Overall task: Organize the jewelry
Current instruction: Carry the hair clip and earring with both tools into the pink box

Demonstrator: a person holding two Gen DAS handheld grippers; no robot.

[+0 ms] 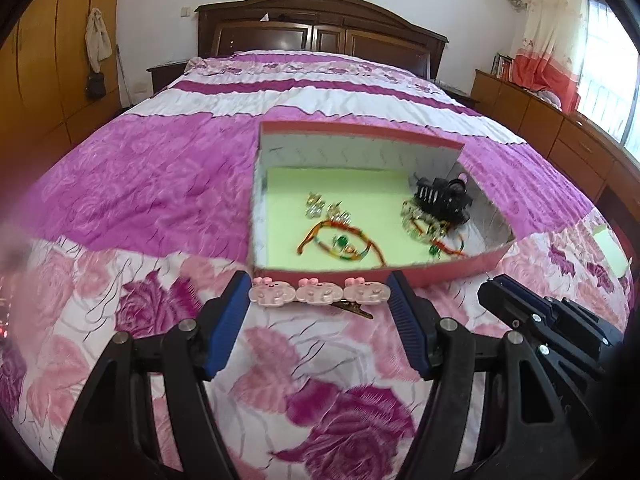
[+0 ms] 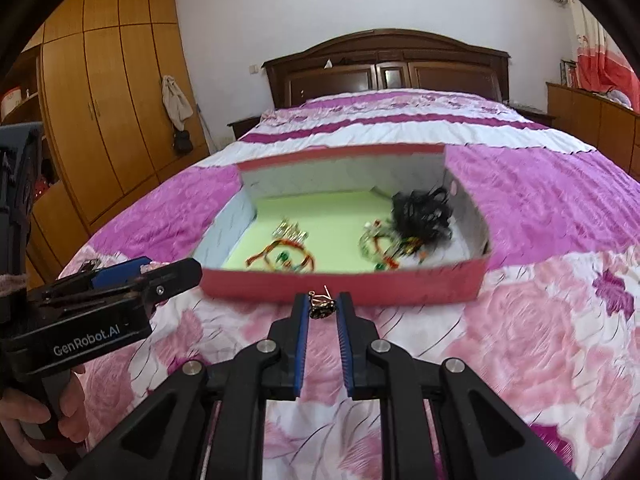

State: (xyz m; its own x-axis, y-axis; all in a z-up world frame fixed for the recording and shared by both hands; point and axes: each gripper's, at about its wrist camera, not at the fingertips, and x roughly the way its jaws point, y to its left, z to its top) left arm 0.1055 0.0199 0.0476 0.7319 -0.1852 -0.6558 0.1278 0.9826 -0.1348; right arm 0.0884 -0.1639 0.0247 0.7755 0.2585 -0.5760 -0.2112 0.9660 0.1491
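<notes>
A red box with a green floor lies on the bed and holds bracelets, small earrings and a black claw clip. My left gripper is shut on a pink hair clip with three pink figures, held by its ends just before the box's near wall. My right gripper is shut on a small dark earring with a gold hook, also just before the box. The left gripper also shows in the right wrist view.
The bed has a pink and purple floral cover. A dark wooden headboard stands at the far end. Orange wardrobes line the left wall and low cabinets the right.
</notes>
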